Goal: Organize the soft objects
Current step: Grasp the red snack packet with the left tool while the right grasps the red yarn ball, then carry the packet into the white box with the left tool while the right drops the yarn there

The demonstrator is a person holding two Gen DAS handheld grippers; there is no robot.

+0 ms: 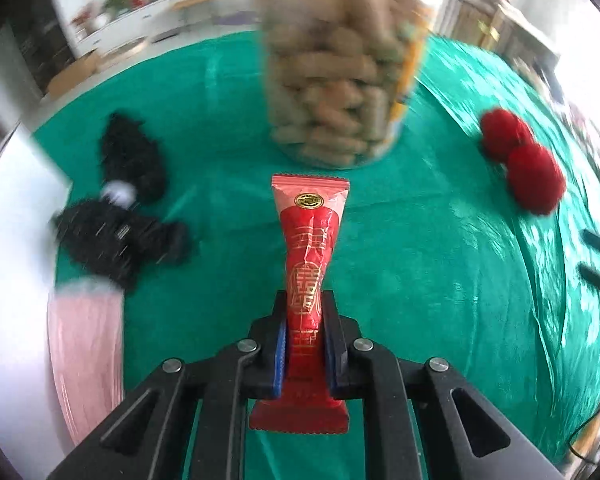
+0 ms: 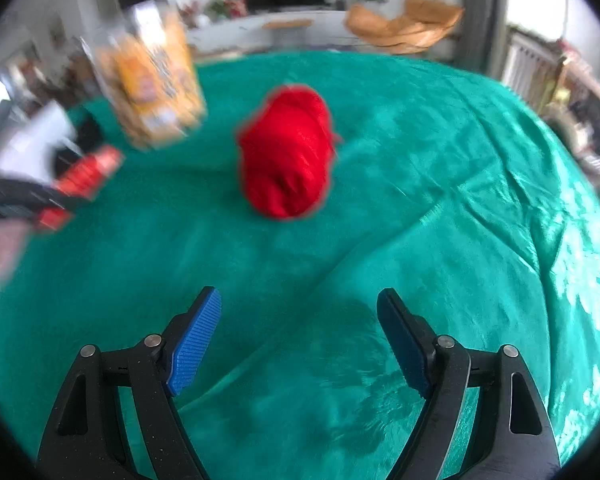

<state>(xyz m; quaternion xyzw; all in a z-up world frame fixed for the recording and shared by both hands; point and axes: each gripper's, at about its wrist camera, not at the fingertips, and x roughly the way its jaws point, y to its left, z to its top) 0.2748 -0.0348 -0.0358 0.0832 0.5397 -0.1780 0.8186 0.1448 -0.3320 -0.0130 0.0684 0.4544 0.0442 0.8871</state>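
Note:
My left gripper (image 1: 305, 312) is shut on a red snack packet (image 1: 309, 248) with gold print, held above the green cloth (image 1: 420, 280); it also shows at the left of the right wrist view (image 2: 88, 174). Two red fluffy balls (image 1: 520, 160) lie at the right; in the right wrist view they look like one red bundle (image 2: 286, 150) ahead of my right gripper (image 2: 300, 320), which is open and empty above the cloth. A black fuzzy item (image 1: 128, 200) lies at the left.
A clear jar of tan snacks (image 1: 340, 72) stands upright ahead of the packet, also in the right wrist view (image 2: 156, 80). A pink bundle (image 1: 88, 356) lies at the table's left edge. The right gripper's tips (image 1: 598, 256) show at the far right.

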